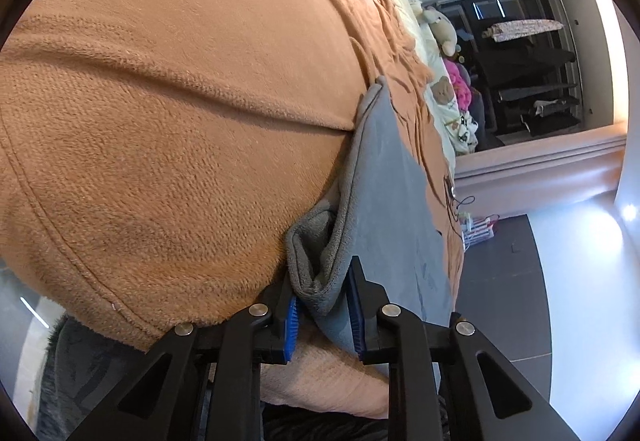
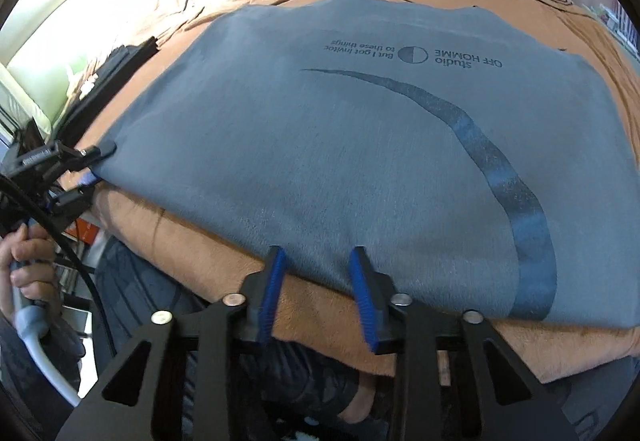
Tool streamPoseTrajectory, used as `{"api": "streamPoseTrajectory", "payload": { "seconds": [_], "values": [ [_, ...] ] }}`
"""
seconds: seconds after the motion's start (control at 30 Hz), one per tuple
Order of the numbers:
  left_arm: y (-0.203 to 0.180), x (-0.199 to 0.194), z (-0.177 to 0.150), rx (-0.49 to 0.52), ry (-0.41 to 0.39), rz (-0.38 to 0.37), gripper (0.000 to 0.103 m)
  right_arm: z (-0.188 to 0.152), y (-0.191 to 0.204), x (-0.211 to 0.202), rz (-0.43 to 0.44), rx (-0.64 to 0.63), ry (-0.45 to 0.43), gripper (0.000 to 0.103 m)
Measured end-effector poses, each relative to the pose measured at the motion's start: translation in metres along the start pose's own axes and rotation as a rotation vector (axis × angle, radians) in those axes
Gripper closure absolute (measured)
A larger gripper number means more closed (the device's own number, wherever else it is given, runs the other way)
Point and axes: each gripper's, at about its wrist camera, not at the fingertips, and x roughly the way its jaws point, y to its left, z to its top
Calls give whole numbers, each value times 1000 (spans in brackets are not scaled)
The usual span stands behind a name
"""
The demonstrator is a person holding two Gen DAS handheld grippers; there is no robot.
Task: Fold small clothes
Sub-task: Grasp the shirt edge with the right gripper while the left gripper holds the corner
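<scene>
While the grey T-shirt (image 2: 340,145) lies spread flat on the bed's brown blanket (image 1: 168,121), its near hem at the mattress edge, the left gripper (image 1: 322,315) stands at the left corner of that hem, a bunched fold between its blue pads; contact looks partial, so the clamp cannot be confirmed. Further right, the right gripper (image 2: 318,293) straddles the hem near its middle, jaws apart, nothing pinched. A sound fold probably requires both grips to take every layer at equal depth, then rise together, keeping the hem taut.

Grey shirt (image 2: 340,145), dark swoosh; orange blanket (image 1: 180,121)
</scene>
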Motion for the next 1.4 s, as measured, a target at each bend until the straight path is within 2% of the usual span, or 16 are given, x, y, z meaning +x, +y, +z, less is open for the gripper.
{"api": "streamPoseTrajectory", "payload": {
  "seconds": [0.13, 0.3, 0.43, 0.53, 0.63, 0.87, 1.4],
  "values": [
    [-1, 1, 1, -10, -4, 7, 80, 12, -9, -6, -31, 16, -30, 80],
    [-2, 5, 2, -21, -10, 46, 80, 31, -15, 22, -49, 42, 4, 81],
    [-4, 5, 1, -39, -20, 70, 81, 52, -21, 36, -61, 79, -6, 83],
    [-3, 4, 0, -62, -27, 80, 81, 69, -20, 46, -91, 67, -19, 84],
    [-1, 4, 0, -107, -39, 82, 82, 83, -21, 57, -116, 63, -18, 91],
    [-3, 5, -1, -166, -67, 123, 82, 110, -30, 74, -137, 75, -16, 93],
    [8, 0, -3, -255, -86, 107, 82, 180, -69, 111, -118, 178, -34, 93]
  ]
}}
